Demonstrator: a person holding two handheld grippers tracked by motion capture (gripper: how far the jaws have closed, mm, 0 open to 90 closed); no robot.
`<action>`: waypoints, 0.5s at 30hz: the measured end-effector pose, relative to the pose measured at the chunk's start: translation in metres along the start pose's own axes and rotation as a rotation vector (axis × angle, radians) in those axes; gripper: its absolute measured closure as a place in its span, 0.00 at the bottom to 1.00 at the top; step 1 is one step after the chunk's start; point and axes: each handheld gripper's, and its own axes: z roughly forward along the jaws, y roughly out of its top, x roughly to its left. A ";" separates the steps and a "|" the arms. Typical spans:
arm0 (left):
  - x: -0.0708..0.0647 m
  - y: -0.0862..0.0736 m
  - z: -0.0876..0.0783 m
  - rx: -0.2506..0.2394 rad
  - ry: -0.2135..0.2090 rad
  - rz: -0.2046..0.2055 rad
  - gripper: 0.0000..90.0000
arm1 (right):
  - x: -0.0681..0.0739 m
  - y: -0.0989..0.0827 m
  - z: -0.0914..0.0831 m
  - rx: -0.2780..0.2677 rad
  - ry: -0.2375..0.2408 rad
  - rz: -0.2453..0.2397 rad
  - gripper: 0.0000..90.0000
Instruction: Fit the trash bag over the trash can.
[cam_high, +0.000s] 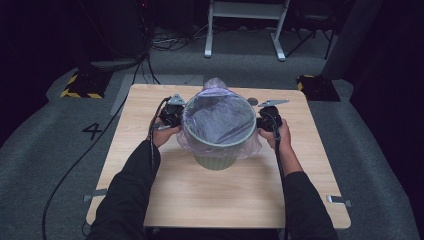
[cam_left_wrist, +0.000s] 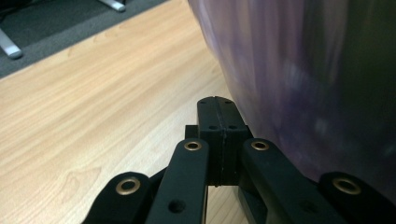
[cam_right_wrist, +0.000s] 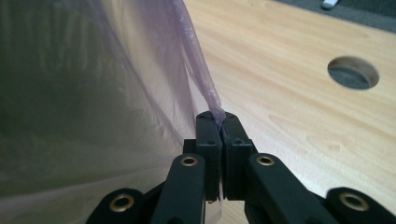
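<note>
A pale green waste bin (cam_high: 215, 159) is seen standing upright near the middle of a light wooden table (cam_high: 150, 200), lined with a thin purple plastic bag (cam_high: 220, 120) whose edge is folded out over the rim and hangs down the outside. The bin is flanked by two hand-held grippers, each held level with the rim by a person in dark sleeves.

The left gripper (cam_left_wrist: 216, 103) is held just beside the bin's left wall. In the left gripper view its jaws are pressed fully together with no gap between them, and nothing can be made out between the pads; the blurred purple film is seen close alongside on the right.

The right gripper (cam_right_wrist: 218, 116) is held at the bin's right side. In the right gripper view its jaws are closed on a gathered strip of the bag, which is drawn up taut from the fingertips towards the rim. A sheet of the film is seen hanging loose to the left of that strip.

A round cable hole (cam_right_wrist: 353, 72) is cut in the tabletop beyond the right gripper. Grey carpet (cam_high: 45, 145) surrounds the table.
</note>
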 end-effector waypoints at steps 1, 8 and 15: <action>0.000 -0.002 -0.001 -0.002 -0.004 -0.002 1.00 | -0.001 -0.002 0.000 0.002 0.000 0.001 0.98; 0.002 -0.015 -0.011 -0.006 -0.013 -0.009 1.00 | -0.005 -0.018 0.003 0.025 0.023 0.018 0.91; -0.005 -0.027 -0.046 -0.081 0.016 0.030 0.85 | -0.013 -0.029 -0.021 -0.057 -0.004 0.027 0.59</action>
